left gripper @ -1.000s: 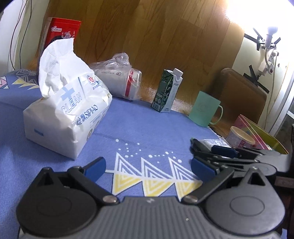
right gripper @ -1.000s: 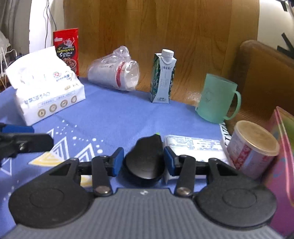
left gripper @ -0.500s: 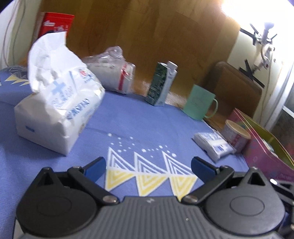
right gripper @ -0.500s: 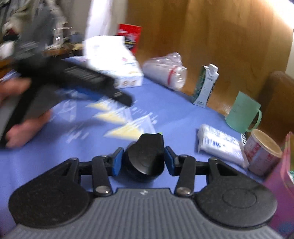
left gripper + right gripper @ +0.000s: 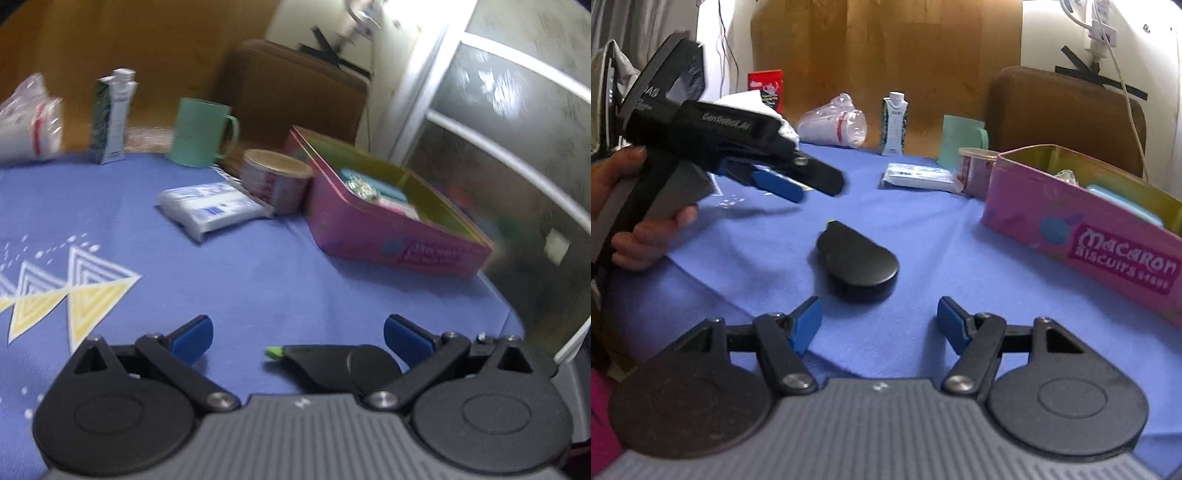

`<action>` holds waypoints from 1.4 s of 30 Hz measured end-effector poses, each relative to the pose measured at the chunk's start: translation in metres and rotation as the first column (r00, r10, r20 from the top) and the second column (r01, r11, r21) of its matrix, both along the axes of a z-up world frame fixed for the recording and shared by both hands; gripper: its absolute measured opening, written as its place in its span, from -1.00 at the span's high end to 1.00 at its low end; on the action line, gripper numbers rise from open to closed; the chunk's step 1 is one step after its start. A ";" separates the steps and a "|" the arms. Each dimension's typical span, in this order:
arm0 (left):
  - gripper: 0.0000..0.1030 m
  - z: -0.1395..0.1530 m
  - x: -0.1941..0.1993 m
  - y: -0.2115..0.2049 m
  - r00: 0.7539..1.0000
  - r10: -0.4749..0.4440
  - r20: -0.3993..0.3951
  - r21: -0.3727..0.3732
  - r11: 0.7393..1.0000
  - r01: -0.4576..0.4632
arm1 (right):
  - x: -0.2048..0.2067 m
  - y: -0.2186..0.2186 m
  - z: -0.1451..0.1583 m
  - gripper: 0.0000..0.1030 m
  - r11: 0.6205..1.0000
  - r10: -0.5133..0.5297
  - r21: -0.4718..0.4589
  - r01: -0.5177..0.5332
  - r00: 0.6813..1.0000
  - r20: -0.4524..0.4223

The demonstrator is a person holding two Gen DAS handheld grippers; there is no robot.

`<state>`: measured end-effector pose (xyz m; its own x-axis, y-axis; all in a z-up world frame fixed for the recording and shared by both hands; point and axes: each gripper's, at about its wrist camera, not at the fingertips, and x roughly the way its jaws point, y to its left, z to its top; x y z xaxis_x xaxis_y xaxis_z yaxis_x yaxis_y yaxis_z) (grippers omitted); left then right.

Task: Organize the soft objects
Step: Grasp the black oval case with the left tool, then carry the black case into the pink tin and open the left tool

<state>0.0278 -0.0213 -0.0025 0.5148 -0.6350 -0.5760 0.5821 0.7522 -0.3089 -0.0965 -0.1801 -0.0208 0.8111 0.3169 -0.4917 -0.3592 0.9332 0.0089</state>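
Both tongs, left (image 5: pixel 297 334) and right (image 5: pixel 879 325), gape apart near a black pouch (image 5: pixel 857 260) beside the pink tin (image 5: pixel 1082 236).

On the right wrist view, the pink tin box (image 5: pixel 1082 225) carried the words "MACARON BISCUITS" in white letters on a magenta patch, on the side wall facing the camera; a further small line beneath it was too small to read. Left of that tin, the black body of the left gripper (image 5: pixel 798 177) bore "GenRobot.AI" in pale letters along its top bar. Print on the milk carton (image 5: pixel 894 123), the red box (image 5: pixel 765 88) and the flat tissue pack (image 5: pixel 918 177), all beyond the tin, was too blurred to read.
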 end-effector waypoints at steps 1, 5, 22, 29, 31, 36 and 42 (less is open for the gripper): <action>-0.99 -0.001 0.000 -0.005 1.000 0.002 0.003 0.026 1.000 -0.002 | 0.002 0.002 0.000 -0.37 1.000 0.006 -0.003 -0.006 1.000 0.004; -0.94 -0.008 -0.001 -0.004 0.998 -0.010 -0.054 0.004 1.000 0.011 | 0.010 0.003 0.000 -0.35 1.000 0.031 0.003 -0.031 0.999 0.012; -0.61 0.047 0.009 -0.089 0.983 -0.164 0.077 -0.064 0.983 0.169 | 0.000 -0.049 0.029 0.00 0.985 -0.135 0.124 0.116 0.979 0.150; -0.60 0.064 0.047 -0.180 0.963 -0.242 0.116 -0.073 0.965 0.251 | 0.016 -0.105 0.055 0.00 0.961 -0.275 0.061 0.269 0.934 0.228; -0.54 0.060 0.060 -0.205 0.956 -0.280 0.085 -0.082 0.954 0.287 | 0.023 -0.121 0.056 0.00 0.949 -0.313 0.046 0.311 0.922 0.226; -0.59 0.045 0.074 -0.261 0.958 -0.271 0.092 -0.012 0.962 0.274 | 0.054 -0.160 0.050 -0.01 0.918 -0.394 0.028 0.396 0.899 0.192; -0.81 0.033 0.081 -0.272 0.975 -0.194 0.107 0.045 0.981 0.190 | 0.088 -0.197 0.036 -0.27 0.849 -0.525 0.003 0.528 0.845 0.095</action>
